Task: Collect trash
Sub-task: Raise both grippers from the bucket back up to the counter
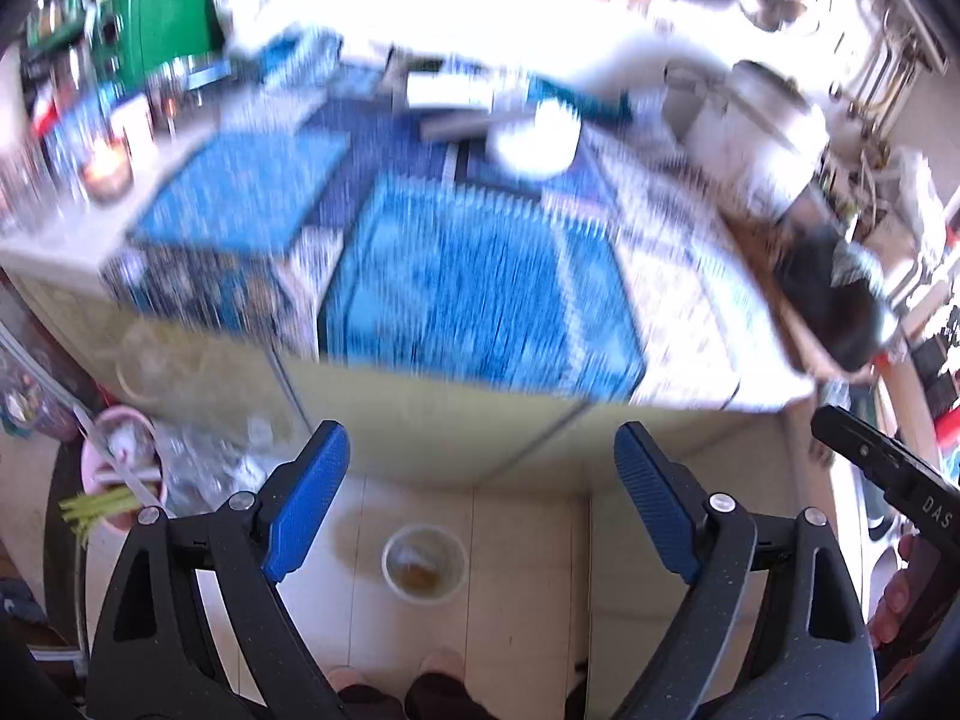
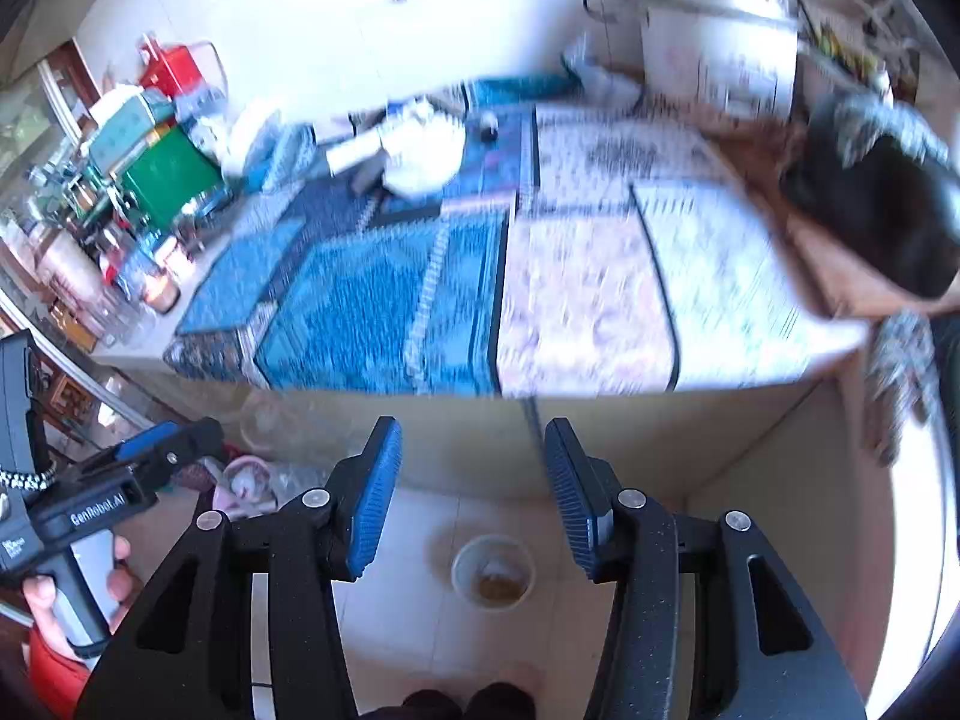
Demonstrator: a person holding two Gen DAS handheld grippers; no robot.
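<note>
While both jaws gape empty: blue-matted table (image 1: 480, 300), tiled floor (image 2: 420, 630), paper cup (image 1: 425, 563) below.

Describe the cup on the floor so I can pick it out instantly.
Start at the table with the blue patterned cloth, then drop to the pale tiled floor in front of its yellowish side panel. There a small translucent plastic cup stands alone and upright, open top up. Brownish dregs in its bottom set it apart from the pink bin further left.

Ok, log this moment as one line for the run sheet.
left tool: open, empty | right tool: open, empty | plastic cup: upright on floor tiles, brownish residue, ungrasped | view: motion-blurred
</note>
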